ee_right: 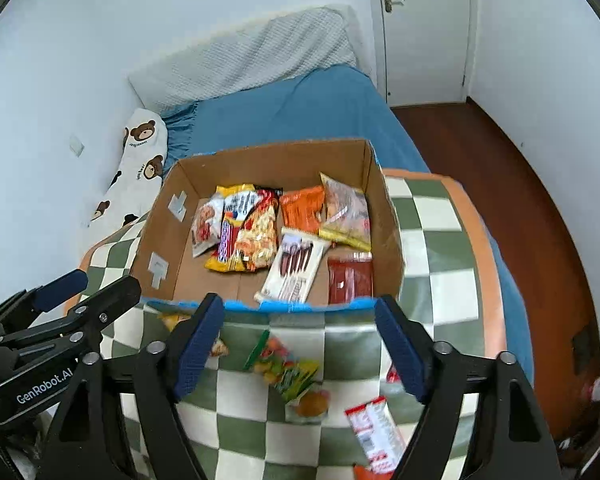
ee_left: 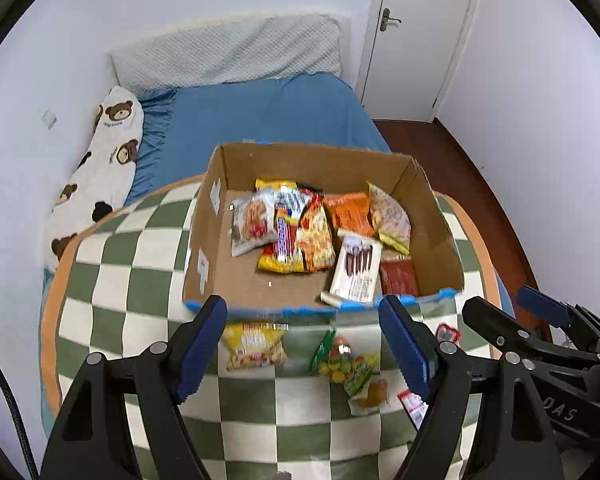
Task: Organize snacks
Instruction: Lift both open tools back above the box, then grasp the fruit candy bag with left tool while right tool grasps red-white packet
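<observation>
An open cardboard box (ee_left: 436, 216) (ee_right: 384, 216) sits on a green-and-white checked cushion (ee_left: 132, 292) (ee_right: 432, 264). Inside lie several snack packs, among them a white chocolate-stick box (ee_left: 356, 270) (ee_right: 294, 268) and a red pack (ee_left: 398, 278) (ee_right: 350, 278). On the cushion in front of the box lie a yellow chip bag (ee_left: 256, 346), a green fruit-candy bag (ee_left: 342, 360) (ee_right: 284, 364), a small clear pastry pack (ee_left: 372, 394) (ee_right: 310, 404) and a red-and-white bar (ee_right: 374, 434). My left gripper (ee_left: 304, 344) is open and empty above these loose snacks. My right gripper (ee_right: 300, 344) is open and empty beside it.
The cushion lies on a bed with a blue sheet (ee_left: 268, 120) against a white wall. A bear-print pillow (ee_left: 104, 168) lies at the left, a grey pillow (ee_left: 236, 52) at the head. A white door (ee_left: 416, 32) and dark wood floor (ee_right: 500, 200) are to the right.
</observation>
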`<control>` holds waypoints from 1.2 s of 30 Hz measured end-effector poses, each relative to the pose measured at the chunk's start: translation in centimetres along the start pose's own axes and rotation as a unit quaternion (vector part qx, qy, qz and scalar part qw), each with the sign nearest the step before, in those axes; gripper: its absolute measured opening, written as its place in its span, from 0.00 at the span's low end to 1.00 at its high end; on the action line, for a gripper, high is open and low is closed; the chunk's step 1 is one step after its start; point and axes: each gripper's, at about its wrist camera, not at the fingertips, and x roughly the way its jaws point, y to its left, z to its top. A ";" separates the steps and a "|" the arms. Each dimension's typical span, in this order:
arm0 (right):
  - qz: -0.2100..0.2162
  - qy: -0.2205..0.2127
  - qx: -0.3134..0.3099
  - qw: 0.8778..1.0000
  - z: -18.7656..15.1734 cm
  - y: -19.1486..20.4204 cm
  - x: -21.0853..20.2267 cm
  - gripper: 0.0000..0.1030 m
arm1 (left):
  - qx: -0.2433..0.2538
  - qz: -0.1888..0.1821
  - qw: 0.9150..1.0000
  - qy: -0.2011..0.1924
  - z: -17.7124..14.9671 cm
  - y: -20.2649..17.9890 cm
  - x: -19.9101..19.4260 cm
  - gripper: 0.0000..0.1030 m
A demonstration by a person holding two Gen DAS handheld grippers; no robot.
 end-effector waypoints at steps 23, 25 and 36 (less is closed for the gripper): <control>-0.078 0.213 0.090 0.970 -17.7 -12.5 15.3 0.88 | -0.286 -0.097 0.916 0.265 -10.4 0.1 22.2 0.75; -0.084 0.212 0.093 0.969 -18.1 -12.6 15.7 0.88 | -0.311 -0.096 0.915 0.239 -10.6 -0.1 22.2 0.75; -0.110 0.229 0.051 0.966 -19.8 -11.4 16.9 0.61 | -0.285 -0.032 0.939 0.189 -11.5 -2.3 21.9 0.75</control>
